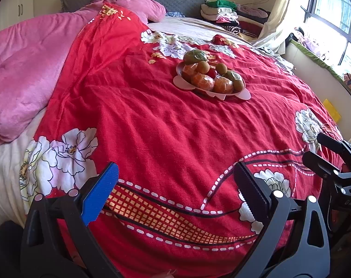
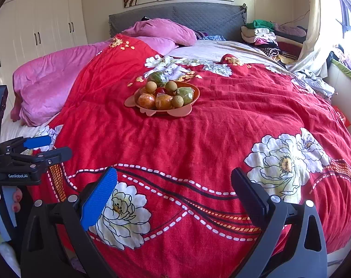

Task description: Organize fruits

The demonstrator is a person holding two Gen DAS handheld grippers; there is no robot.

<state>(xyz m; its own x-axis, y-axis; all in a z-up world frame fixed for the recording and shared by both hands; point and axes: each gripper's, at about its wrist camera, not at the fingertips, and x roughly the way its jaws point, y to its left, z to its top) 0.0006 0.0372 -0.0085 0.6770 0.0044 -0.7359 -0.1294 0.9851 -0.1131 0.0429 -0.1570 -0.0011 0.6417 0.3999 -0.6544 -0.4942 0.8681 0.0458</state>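
A pink plate (image 1: pixel 241 95) (image 2: pixel 184 112) heaped with fruit sits on the red flowered bedspread (image 1: pixel 166 125) (image 2: pixel 221 120) at mid-bed. The pile holds wrapped oranges (image 1: pixel 203 82) (image 2: pixel 146 100), brown kiwis (image 1: pixel 202 67) (image 2: pixel 151 86), green wrapped fruits (image 1: pixel 195 56) (image 2: pixel 158 78) and a red fruit (image 2: pixel 160 90). My left gripper (image 1: pixel 175 190) (image 2: pixel 48 148) is open and empty over the bed's near end, well short of the plate. My right gripper (image 2: pixel 174 195) (image 1: pixel 316 149) is open and empty beside it, to the right.
A pink blanket (image 1: pixel 25 74) (image 2: pixel 59 78) lies bunched on the left. Folded clothes (image 1: pixel 224 12) (image 2: pixel 263 33) are stacked at the far right by the grey headboard (image 2: pixel 175 16). A window ledge (image 1: pixel 314 58) runs along the right. White wardrobes (image 2: pixel 36 27) stand at the left.
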